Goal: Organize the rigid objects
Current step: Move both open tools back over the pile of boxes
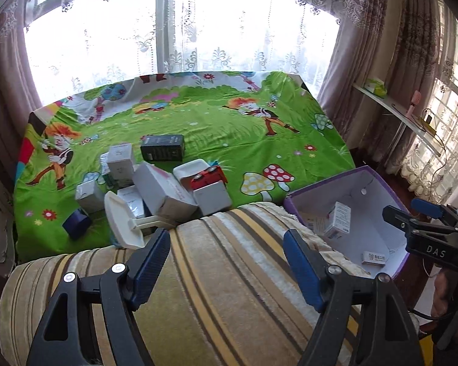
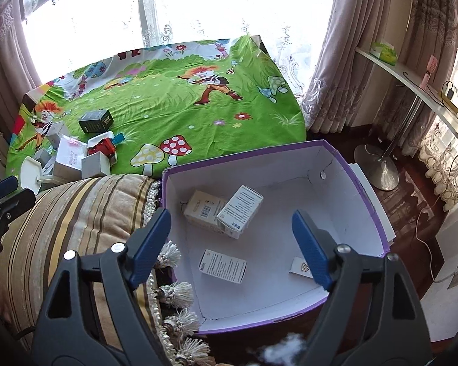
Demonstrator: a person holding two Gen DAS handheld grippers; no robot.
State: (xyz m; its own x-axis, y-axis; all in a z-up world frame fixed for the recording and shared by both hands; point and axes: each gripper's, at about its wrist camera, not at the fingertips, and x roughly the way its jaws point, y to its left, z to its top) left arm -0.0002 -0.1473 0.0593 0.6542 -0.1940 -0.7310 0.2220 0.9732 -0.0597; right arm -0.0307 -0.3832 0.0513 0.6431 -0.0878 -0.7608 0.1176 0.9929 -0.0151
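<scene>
My left claw (image 1: pixel 226 262) hangs spread and empty over the striped cushion (image 1: pixel 216 274); my right claw (image 2: pixel 232 244) is likewise spread with nothing between its pads, poised above the purple box (image 2: pixel 363 189). I judge the sorting only partly done; four small cartons (image 2: pixel 239 210) lie inside the box, one leaning on another. The bigger share is left; a heap of boxes (image 1: pixel 165 190) with a red toy car (image 1: pixel 207 177) and a white stand (image 1: pixel 122 224) sits on the bed (image 1: pixel 229 140) beyond the cushion, and a dark box (image 1: pixel 162 148) stands just behind it. One carton is half hidden by my right pad; the heap's lower pieces overlap, so I cannot count them; labels are too small to read.
</scene>
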